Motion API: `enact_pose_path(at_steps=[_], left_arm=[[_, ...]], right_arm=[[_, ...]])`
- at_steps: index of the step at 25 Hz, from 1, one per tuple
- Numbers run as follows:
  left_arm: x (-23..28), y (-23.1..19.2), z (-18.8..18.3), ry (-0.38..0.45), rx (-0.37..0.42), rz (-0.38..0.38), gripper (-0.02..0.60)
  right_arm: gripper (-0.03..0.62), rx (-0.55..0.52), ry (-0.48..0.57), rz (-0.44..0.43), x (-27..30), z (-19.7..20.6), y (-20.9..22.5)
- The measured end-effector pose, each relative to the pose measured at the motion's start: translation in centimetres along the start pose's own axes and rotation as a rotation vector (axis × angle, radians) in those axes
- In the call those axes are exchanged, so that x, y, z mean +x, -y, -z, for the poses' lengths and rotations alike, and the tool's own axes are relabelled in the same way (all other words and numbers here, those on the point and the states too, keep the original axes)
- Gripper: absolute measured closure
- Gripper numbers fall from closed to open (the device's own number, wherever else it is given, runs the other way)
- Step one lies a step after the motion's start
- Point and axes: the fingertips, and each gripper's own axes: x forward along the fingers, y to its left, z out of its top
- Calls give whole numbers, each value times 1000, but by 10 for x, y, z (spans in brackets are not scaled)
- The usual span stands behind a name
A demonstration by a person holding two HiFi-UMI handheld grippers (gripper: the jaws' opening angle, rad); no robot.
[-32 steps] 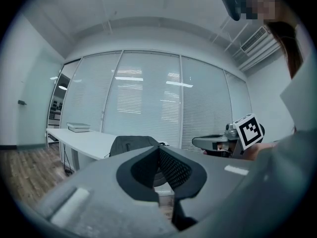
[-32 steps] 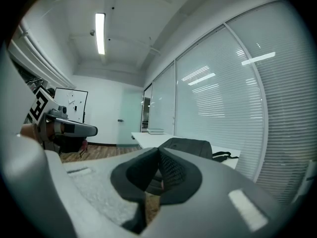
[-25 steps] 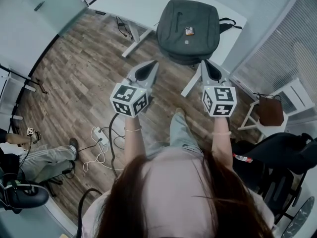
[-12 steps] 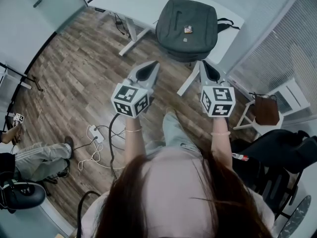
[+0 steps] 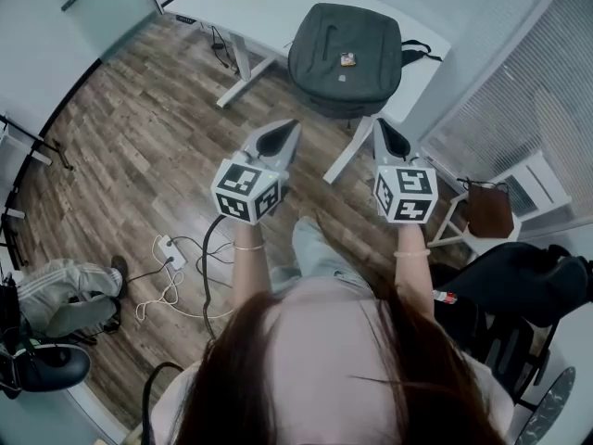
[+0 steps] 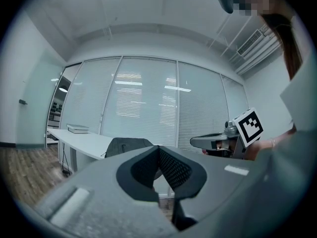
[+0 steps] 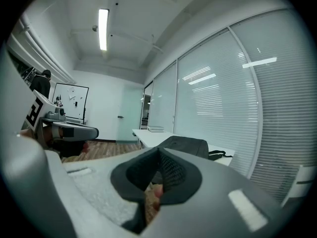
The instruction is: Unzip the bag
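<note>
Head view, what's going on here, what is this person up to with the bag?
A person holds a claw in each hand, both aimed at a dark bag lying flat on a white table ahead. The left claw and right claw are shut and empty, and both hang short of the bag, touching nothing. The bag looks closed, so the unzipping has not begun.

Your head camera looks steeply down over your hair onto the left gripper (image 5: 281,135) and right gripper (image 5: 389,135), close below. Each gripper camera rides low behind its own jaws, facing level across the room. All three views share the bag (image 5: 345,49) on the white table (image 5: 269,7), farther off ahead.
</note>
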Motion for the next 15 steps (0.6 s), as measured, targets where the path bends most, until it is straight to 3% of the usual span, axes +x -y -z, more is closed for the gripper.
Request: enact_pose_path(at_steps=[15], left_arm=[[7, 15, 9, 30, -20, 1, 572]], right_arm=[[591, -83, -7, -19, -15, 1, -3]])
